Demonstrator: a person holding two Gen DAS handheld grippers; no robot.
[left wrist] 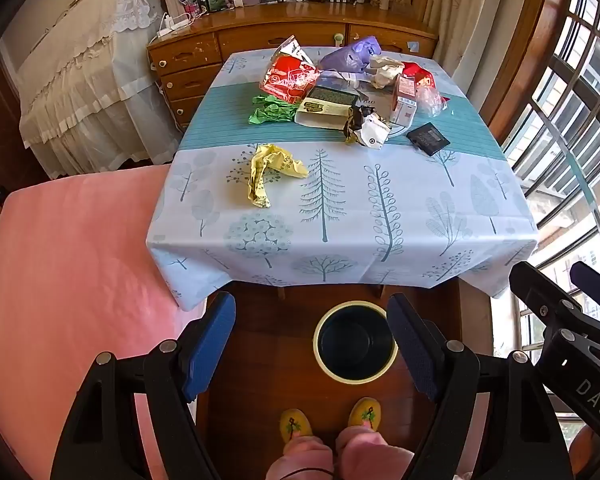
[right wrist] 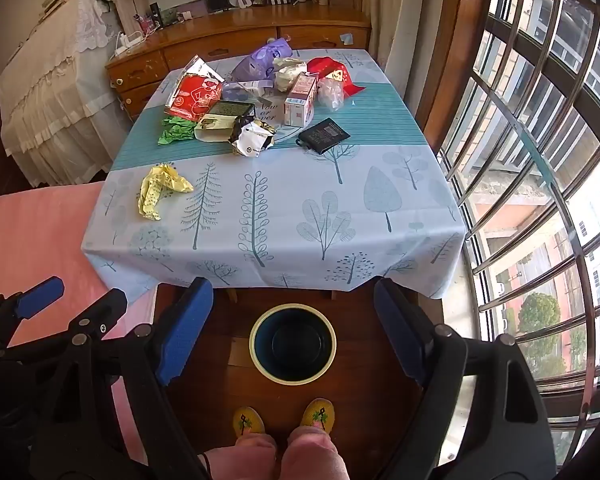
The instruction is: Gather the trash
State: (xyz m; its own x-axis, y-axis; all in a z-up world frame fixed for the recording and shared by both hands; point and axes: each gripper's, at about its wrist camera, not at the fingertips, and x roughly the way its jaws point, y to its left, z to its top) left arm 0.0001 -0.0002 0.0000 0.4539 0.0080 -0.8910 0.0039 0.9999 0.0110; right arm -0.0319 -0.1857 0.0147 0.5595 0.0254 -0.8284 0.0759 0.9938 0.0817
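Left wrist view. Surface [left wrist: 340, 216] draped in a smooth pale blue cloth printed with trees and leaves, a teal striped band across its far half. Far behind, a glossy wooden dresser [left wrist: 259, 44] with scuffed drawers and small ornaments on top; to the left a bed under a cream lace cover [left wrist: 83, 80], nearer a pink padded seat [left wrist: 67, 280]; to the right a barred window [left wrist: 572, 120]. Trash heaped on the far half of the surface: shiny red foil bag [left wrist: 289, 76], crumpled green wrapper [left wrist: 271, 110], flat cream box [left wrist: 324, 110], lilac plastic bag [left wrist: 350, 56], small pink carton [left wrist: 406, 100], balled black-and-white wrapper [left wrist: 368, 128], flat black pouch [left wrist: 428, 138]. Alone, nearer and to the left, a creased yellow wrapper [left wrist: 269, 172]. On the dark wood floor just before the surface, a round bin [left wrist: 356, 342], cream rim, dark inside. Left hand-held gripper [left wrist: 312, 348] released, blue ribbed pads spread wide, nothing between them. Yellow slippers [left wrist: 295, 424] at the near edge.

Right wrist view. Same surface [right wrist: 283, 216], trash pile far, yellow wrapper [right wrist: 161, 188] apart at near left, black pouch [right wrist: 324, 136] right of the pile. Bin [right wrist: 292, 344] on the floor below. Right hand-held gripper [right wrist: 293, 328] released, pads wide apart and empty. Left hand-held gripper [right wrist: 75, 300] visible at lower left.
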